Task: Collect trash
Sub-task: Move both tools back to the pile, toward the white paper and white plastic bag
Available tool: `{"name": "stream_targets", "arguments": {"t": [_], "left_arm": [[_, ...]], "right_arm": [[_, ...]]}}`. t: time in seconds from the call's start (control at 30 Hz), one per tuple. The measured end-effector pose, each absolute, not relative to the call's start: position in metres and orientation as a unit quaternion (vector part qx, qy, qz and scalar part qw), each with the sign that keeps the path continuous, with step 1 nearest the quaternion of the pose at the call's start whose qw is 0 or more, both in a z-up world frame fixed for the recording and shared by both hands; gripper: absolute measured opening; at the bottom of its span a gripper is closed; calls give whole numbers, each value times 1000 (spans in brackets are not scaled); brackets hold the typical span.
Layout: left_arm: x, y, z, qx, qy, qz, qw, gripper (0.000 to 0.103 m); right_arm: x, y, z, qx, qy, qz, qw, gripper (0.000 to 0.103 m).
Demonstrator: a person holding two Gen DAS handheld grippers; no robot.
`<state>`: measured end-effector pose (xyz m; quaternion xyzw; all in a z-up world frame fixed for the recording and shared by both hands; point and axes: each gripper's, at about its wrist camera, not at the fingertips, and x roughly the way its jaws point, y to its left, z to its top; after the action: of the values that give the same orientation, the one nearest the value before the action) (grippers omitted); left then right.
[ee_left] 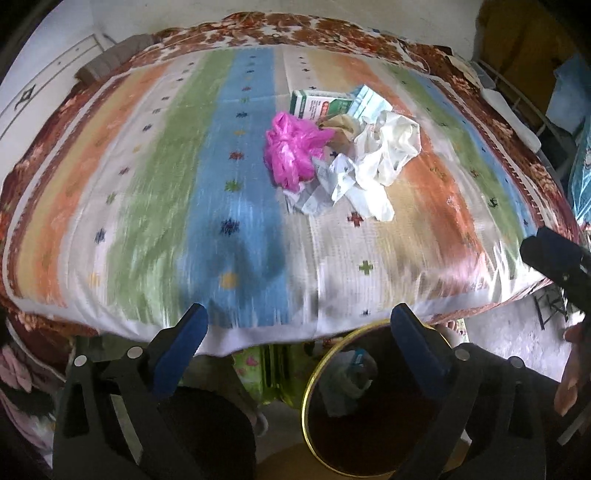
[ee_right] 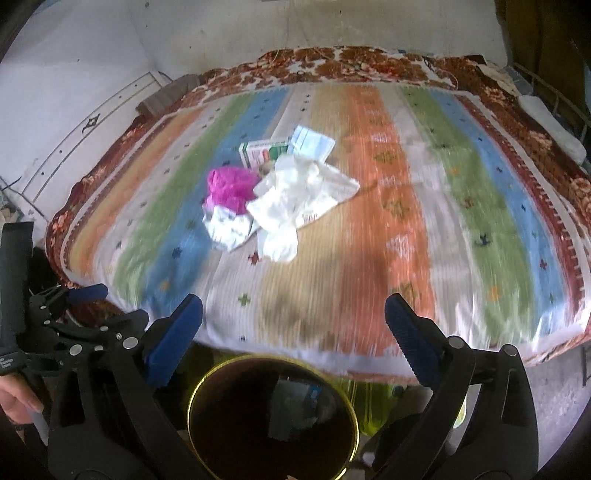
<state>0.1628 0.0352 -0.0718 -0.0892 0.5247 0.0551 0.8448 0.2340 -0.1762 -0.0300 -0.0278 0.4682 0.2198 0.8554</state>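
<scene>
A heap of trash lies mid-bed: a crumpled pink plastic bag (ee_left: 293,149) (ee_right: 229,186), white crumpled plastic (ee_left: 384,155) (ee_right: 295,192), crumpled printed paper (ee_left: 334,182) (ee_right: 229,225), a green-and-white carton (ee_left: 321,105) (ee_right: 264,151) and a pale blue packet (ee_left: 369,101) (ee_right: 312,142). A dark bin with a yellow rim (ee_left: 310,384) (ee_right: 192,398) stands on the floor at the bed's near edge, some trash inside. My left gripper (ee_left: 299,325) is open and empty over the bed edge and bin. My right gripper (ee_right: 293,314) is open and empty above the bin.
The bed carries a striped cloth (ee_left: 236,206) (ee_right: 406,221) over a brown floral blanket (ee_left: 332,29) (ee_right: 369,62). White wall panels (ee_right: 92,110) stand at the left. A metal rack (ee_left: 524,110) stands at the right. The left gripper shows in the right wrist view (ee_right: 55,317).
</scene>
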Motion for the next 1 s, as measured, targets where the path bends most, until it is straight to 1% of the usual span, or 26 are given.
{"name": "stream_targets", "arguments": {"t": [0.2,0.37,0.63,0.73,0.83,1.0], "left_arm": [[184,39,-80,-85,521,23,849,97],[199,42,-85,-84,516,16,852,97],[223,35,-93,-80,512,-10,855,97],[226,28,-97,-58,506,-20,860,96],[231,27,-102,-42,499,-5,866,93],[241,42,-105,-78,487,11,870,91]], "right_arm": [[259,-184,-34,35,482,204,851,94],[280,-186,-40,64,491,199,846,94],[312,-182,-50,89,490,189,847,94],[323,-177,-51,69,478,178,857,94],[338,-177,-58,83,483,169,855,94],[359,-174,-66,116,494,169,845,94]]}}
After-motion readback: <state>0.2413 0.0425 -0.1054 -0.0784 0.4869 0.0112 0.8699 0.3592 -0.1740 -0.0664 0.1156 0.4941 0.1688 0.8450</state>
